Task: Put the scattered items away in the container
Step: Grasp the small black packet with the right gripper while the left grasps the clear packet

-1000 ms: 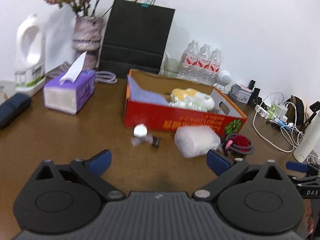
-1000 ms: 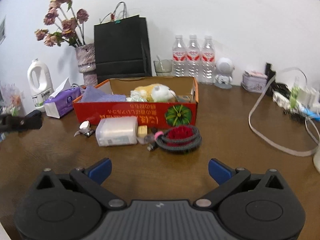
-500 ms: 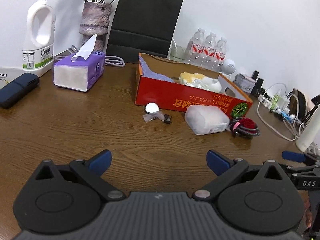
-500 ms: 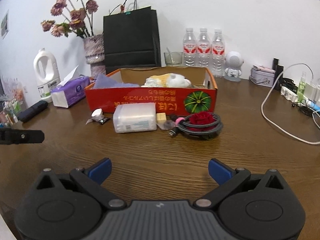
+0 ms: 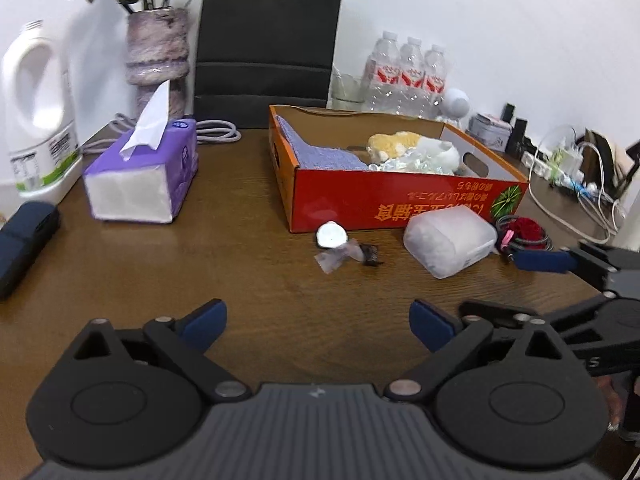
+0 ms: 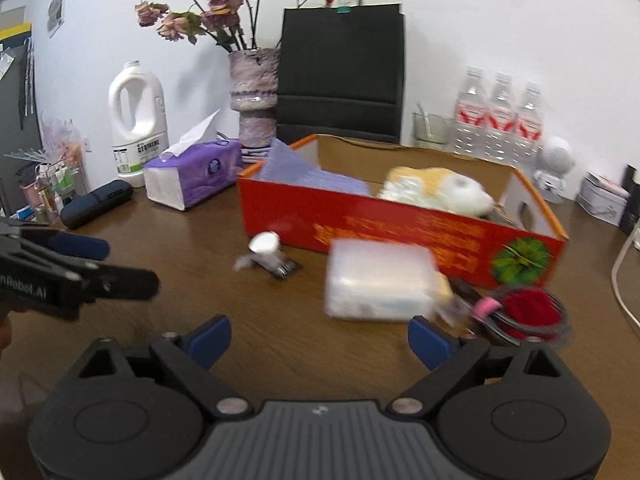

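Observation:
The red cardboard box [image 5: 400,204] [image 6: 400,236] stands mid-table and holds a purple cloth [image 5: 320,156] and a plush toy [image 6: 436,192]. In front of it lie a translucent plastic pack [image 5: 450,240] [image 6: 380,284], a white cap [image 5: 331,235] [image 6: 264,242], a small wrapper with a dark clip [image 5: 348,256], and a red rose in a black coil [image 6: 524,308]. My left gripper [image 5: 318,324] hovers short of the wrapper. My right gripper [image 6: 320,339] hovers just short of the pack. Both jaws are closing, still wide, with nothing between them.
A purple tissue box [image 5: 140,184], a white jug [image 5: 36,120], a vase [image 5: 158,52] and a dark case [image 5: 24,236] stand to the left. A black bag [image 5: 268,40] and water bottles [image 5: 404,72] line the wall. Cables and a power strip [image 5: 572,176] crowd the right.
Both grippers have moved closer to the items before the box. The right gripper has swung left towards the plastic pack, and its finger now reaches further into the left wrist view.

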A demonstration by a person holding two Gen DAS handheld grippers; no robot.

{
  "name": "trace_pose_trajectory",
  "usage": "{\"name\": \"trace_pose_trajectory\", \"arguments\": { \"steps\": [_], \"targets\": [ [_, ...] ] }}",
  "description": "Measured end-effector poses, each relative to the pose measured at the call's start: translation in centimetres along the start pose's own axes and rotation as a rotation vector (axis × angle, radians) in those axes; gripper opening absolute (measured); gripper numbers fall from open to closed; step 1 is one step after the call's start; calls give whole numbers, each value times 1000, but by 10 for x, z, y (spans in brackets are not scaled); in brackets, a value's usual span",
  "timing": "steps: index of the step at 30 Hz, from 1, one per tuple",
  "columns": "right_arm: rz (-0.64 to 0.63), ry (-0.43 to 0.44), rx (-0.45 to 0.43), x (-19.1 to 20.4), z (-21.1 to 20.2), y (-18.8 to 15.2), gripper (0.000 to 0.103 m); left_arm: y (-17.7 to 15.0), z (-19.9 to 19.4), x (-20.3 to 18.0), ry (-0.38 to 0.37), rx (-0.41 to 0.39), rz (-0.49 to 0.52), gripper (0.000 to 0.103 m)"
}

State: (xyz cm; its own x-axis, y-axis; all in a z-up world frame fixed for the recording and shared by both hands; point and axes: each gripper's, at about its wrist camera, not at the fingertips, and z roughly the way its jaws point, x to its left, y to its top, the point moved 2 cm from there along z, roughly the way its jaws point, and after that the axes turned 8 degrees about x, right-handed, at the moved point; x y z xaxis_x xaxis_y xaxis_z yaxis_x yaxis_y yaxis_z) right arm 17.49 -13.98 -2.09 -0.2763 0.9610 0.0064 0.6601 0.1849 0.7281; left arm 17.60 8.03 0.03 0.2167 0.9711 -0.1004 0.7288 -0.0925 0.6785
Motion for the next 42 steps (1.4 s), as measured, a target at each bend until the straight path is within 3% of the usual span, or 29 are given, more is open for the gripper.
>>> {"name": "trace_pose_trajectory", "arguments": {
  "steps": [2, 6, 9, 11, 13, 24, 29, 38, 42],
  "targets": [
    [1, -4, 1, 12, 11, 9, 85, 6, 6, 8, 6, 12, 31, 86],
    [10, -24, 10, 28, 33, 24, 76, 13, 17, 28, -11, 25, 45, 85],
    [34, -43, 24, 33, 47, 33, 60, 17, 24, 41, -16, 32, 33, 79],
    [59, -42, 38, 36, 57, 37, 41, 23, 31, 45, -20, 33, 23, 77],
    [77, -49, 47, 39, 65, 40, 36, 27, 36, 47, -24, 29, 18, 72],
    [142, -127, 85, 37, 90, 48, 21, 34, 53, 49, -64, 36, 17, 69],
    [150, -98, 97, 33, 93, 46, 15, 37, 59, 43, -82, 48, 28, 70],
    [139, -62, 81, 22, 71, 28, 14, 47, 87, 19, -157, 94, 83, 72],
    [106, -33, 86, 22, 54, 12, 14, 49, 97, 6, -141, 100, 146, 69]
  ]
}}
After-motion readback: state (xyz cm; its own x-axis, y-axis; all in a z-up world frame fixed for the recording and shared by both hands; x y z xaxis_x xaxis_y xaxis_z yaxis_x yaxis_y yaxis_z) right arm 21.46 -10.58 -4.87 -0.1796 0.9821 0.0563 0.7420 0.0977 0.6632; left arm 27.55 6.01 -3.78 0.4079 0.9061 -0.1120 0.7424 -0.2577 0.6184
